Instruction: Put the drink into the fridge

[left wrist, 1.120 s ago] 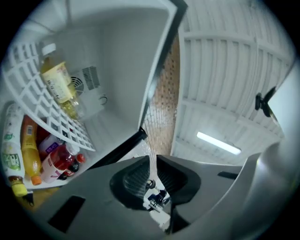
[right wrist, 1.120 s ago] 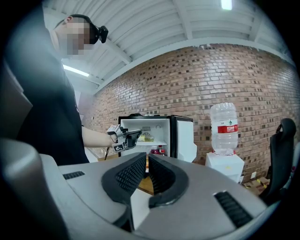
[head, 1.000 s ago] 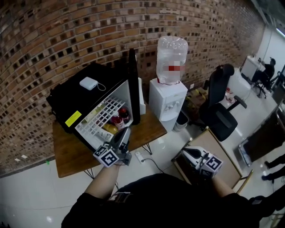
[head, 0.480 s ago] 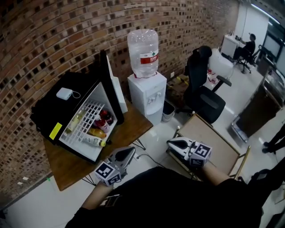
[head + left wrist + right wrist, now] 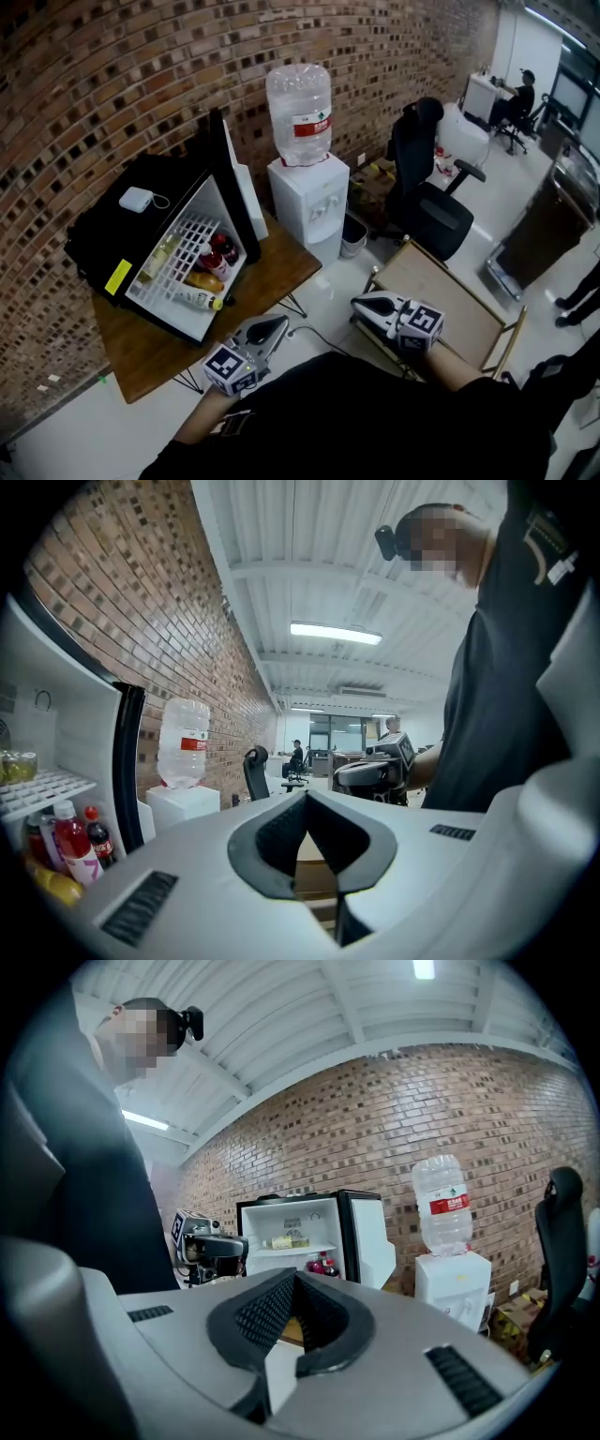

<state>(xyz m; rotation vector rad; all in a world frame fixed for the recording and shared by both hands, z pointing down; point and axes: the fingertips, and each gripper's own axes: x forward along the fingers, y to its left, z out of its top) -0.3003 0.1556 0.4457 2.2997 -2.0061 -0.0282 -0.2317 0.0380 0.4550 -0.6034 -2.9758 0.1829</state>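
Note:
The small black fridge (image 5: pixel 94 234) stands on a wooden table (image 5: pixel 281 267) with its door (image 5: pixel 230 178) swung open. Inside it are red-capped bottles (image 5: pixel 217 253), a yellow bottle (image 5: pixel 203 279) and a pale bottle (image 5: pixel 197 298) lying at the front. My left gripper (image 5: pixel 272 326) hangs shut and empty just off the table's near edge. My right gripper (image 5: pixel 361 302) is also shut and empty, held over a low wooden stand (image 5: pixel 459 300). The left gripper view shows its jaws (image 5: pixel 305 803) closed, with bottles (image 5: pixel 70 841) at the left. The right gripper view shows its jaws (image 5: pixel 292 1283) closed, facing the fridge (image 5: pixel 300 1218).
A white water dispenser (image 5: pixel 305 202) with a large bottle stands right of the table. A black office chair (image 5: pixel 427 187) is behind the stand. A brick wall (image 5: pixel 112 75) runs behind the fridge. A white box (image 5: pixel 136 198) lies on the fridge top. People sit far back right.
My left gripper has drawn back from the fridge opening toward my body. The head view has swung, so the fridge now sits further left. In the last half second almost nothing moved.

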